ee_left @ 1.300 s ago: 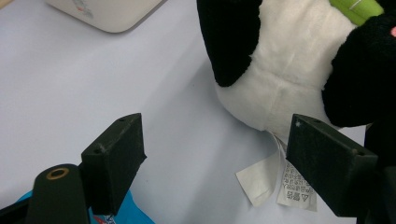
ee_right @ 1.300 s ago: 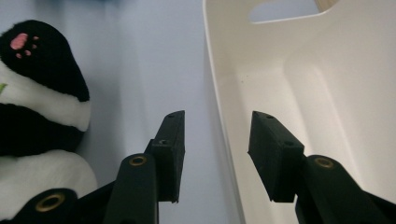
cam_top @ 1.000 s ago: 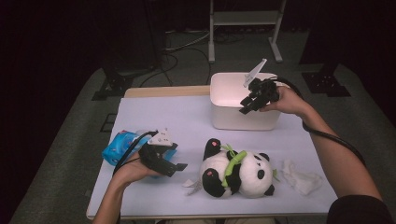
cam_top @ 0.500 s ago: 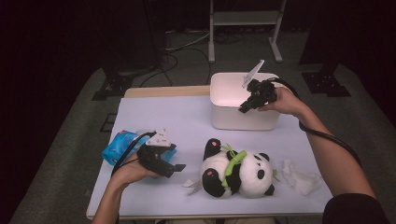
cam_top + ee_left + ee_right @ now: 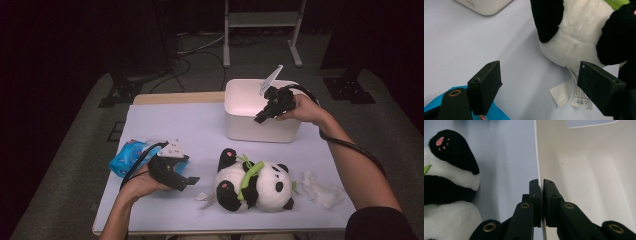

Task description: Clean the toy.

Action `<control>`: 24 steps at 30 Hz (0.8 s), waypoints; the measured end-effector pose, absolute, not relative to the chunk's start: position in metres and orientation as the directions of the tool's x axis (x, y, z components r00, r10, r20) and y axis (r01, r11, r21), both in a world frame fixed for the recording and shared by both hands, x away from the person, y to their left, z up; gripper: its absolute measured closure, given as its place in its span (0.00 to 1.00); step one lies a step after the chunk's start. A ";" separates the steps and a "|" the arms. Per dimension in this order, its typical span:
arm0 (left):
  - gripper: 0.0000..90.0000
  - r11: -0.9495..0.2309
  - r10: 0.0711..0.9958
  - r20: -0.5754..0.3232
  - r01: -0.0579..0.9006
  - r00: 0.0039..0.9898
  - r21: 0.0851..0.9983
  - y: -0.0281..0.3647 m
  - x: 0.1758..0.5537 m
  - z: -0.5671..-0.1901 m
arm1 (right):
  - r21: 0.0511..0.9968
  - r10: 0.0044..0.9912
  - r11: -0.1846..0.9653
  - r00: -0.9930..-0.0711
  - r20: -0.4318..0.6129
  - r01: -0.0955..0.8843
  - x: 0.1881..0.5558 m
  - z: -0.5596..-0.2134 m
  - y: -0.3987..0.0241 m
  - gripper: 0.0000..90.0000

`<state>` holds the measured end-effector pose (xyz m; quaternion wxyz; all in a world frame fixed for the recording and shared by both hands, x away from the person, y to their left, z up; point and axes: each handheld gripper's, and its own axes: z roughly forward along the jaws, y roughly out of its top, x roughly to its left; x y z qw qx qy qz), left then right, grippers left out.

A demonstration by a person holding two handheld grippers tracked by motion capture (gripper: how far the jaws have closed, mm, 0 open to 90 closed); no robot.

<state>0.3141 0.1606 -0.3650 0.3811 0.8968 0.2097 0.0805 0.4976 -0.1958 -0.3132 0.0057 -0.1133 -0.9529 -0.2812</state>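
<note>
A white plastic bin (image 5: 250, 127) stands at the table's far right. My right gripper (image 5: 261, 118) is shut on its front wall (image 5: 579, 170), one jaw inside and one outside (image 5: 541, 181); the jaws have just been closing with that wall between them. A plush panda (image 5: 255, 187) lies on its back near the front edge, and its black paw and white belly appear at the left of the right gripper view (image 5: 451, 170). My left gripper (image 5: 192, 181) rests low on the table left of the panda, open, its jaws (image 5: 541, 82) wide apart with nothing between them, pointing at the panda's rear (image 5: 576, 37).
A blue packet (image 5: 125, 155) lies under and behind the left gripper. The panda's white sewn-in label (image 5: 574, 95) trails on the pale tabletop (image 5: 175, 125). A crumpled white tissue (image 5: 322, 190) sits right of the panda. Dark floor and stand legs lie beyond the table.
The right gripper's jaws have come together on the bin's wall. The left hand, panda and packet have stayed where they were.
</note>
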 end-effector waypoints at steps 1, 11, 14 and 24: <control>0.21 -0.619 0.437 -0.017 0.315 0.899 0.719 0.160 0.314 -0.365 | 0.533 0.207 0.820 -0.976 0.066 0.210 0.496 -0.313 -0.194 0.96; 0.20 -0.622 0.434 -0.012 0.309 0.901 0.720 0.158 0.314 -0.362 | 0.525 0.168 0.831 -0.983 0.076 0.183 0.481 -0.313 -0.188 0.96; 0.20 -0.625 0.432 -0.010 0.307 0.902 0.718 0.159 0.314 -0.362 | 0.529 0.165 0.829 -0.983 0.074 0.179 0.477 -0.313 -0.188 0.96; 0.20 -0.625 0.424 -0.006 0.297 0.906 0.722 0.159 0.311 -0.360 | 0.530 0.161 0.830 -0.984 0.072 0.175 0.467 -0.313 -0.187 0.96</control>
